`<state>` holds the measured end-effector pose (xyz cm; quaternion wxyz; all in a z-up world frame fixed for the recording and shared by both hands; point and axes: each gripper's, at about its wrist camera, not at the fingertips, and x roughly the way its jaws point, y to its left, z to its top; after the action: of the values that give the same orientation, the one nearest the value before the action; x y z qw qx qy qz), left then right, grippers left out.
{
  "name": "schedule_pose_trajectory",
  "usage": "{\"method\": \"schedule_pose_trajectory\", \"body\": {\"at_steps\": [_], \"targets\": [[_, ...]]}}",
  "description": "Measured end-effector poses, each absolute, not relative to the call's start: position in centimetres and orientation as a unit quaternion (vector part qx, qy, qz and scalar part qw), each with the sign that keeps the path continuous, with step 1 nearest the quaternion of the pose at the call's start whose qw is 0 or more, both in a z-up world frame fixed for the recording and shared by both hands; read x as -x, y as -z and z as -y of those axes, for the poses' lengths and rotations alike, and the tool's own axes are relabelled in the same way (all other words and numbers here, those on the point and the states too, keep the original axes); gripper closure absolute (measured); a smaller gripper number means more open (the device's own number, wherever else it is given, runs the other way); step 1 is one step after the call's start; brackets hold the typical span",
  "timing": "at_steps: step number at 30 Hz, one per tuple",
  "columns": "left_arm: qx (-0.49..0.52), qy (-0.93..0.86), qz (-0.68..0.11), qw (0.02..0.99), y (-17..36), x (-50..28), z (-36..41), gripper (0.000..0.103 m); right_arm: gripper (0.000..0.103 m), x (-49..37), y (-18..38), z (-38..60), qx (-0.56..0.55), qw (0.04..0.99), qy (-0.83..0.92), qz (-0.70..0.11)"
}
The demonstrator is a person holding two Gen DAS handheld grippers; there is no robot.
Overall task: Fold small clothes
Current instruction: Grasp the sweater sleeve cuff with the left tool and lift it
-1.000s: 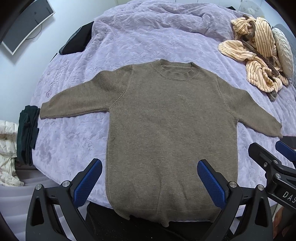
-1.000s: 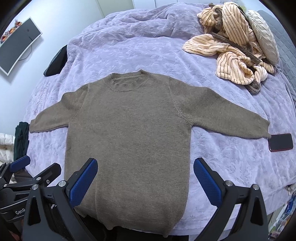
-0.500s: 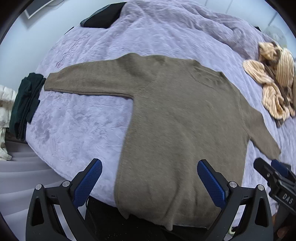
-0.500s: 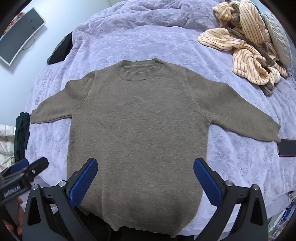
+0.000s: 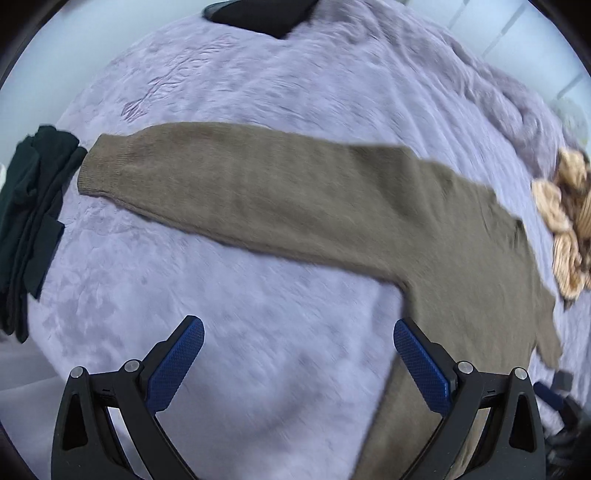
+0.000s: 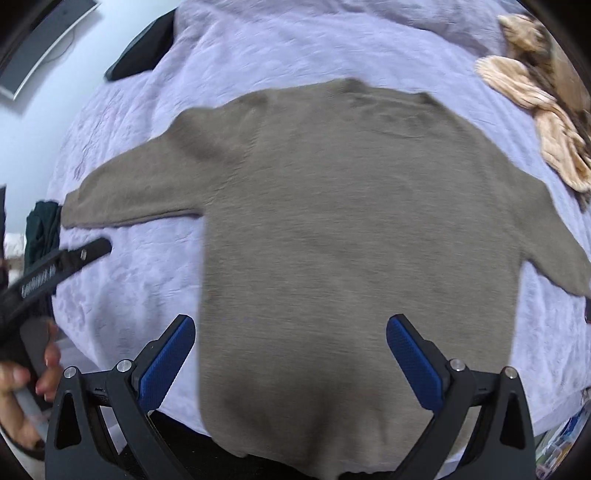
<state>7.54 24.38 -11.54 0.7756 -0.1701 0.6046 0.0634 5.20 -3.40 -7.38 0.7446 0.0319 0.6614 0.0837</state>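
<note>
A brown knit sweater (image 6: 354,229) lies flat on the lilac bedspread (image 6: 155,280), sleeves spread out. In the left wrist view its left sleeve (image 5: 258,195) stretches across the middle, the cuff at the left. My left gripper (image 5: 299,354) is open and empty above bare bedspread, just below that sleeve; it also shows at the left edge of the right wrist view (image 6: 59,266). My right gripper (image 6: 291,350) is open and empty over the sweater's lower body, near the hem.
A pile of dark green clothes (image 5: 29,225) lies at the bed's left edge. A cream striped garment (image 6: 539,110) lies at the far right. A black object (image 5: 262,14) lies at the bed's far side. A monitor (image 6: 40,48) hangs on the wall.
My left gripper has swung left, from over the sweater's hem to below the left sleeve. My right gripper has moved closer over the sweater's body. Both stay open.
</note>
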Motion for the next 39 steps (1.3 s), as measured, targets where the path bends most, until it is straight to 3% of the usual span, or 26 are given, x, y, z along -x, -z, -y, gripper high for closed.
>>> {"method": "schedule_pose_trajectory", "body": {"at_steps": [9,16,21,27,31,34,36,38,39], "targets": [[0.376,-0.073,-0.499,0.778,16.0,-8.4,-40.2,0.000,0.000,-7.0,10.2,-6.8,-0.002,0.715,-0.150,-0.682],[0.461,-0.040,-0.468,0.753,21.3,-9.3,-43.8,0.000,0.000,-7.2,11.4,-9.6,0.027,0.706,-0.157,-0.691],[0.479,-0.025,-0.450,0.753,22.0,-10.5,-44.4,0.000,0.000,-7.4,12.1,-9.4,0.043,0.702,-0.145,-0.696],[0.462,0.040,-0.412,0.785,18.8,-12.2,-43.4,0.000,0.000,-8.0,11.9,-9.7,0.042,0.705,-0.139,-0.694],[0.440,0.000,-0.455,0.774,20.6,-13.8,-42.9,0.000,0.000,-8.6,12.0,-10.4,0.042,0.708,-0.141,-0.691],[0.437,-0.029,-0.469,0.767,21.4,-14.1,-42.9,0.018,0.000,-9.2,11.7,-10.7,0.045,0.711,-0.143,-0.687],[0.423,-0.047,-0.472,0.772,21.0,-14.0,-42.8,0.037,0.000,-9.7,11.3,-10.8,0.048,0.716,-0.142,-0.682],[0.410,-0.054,-0.474,0.778,20.7,-13.6,-42.8,0.070,0.000,-10.5,10.9,-10.7,0.052,0.722,-0.140,-0.676],[0.407,-0.047,-0.471,0.781,20.5,-13.7,-42.7,0.077,0.000,-10.7,10.7,-10.3,0.052,0.724,-0.138,-0.673]]}}
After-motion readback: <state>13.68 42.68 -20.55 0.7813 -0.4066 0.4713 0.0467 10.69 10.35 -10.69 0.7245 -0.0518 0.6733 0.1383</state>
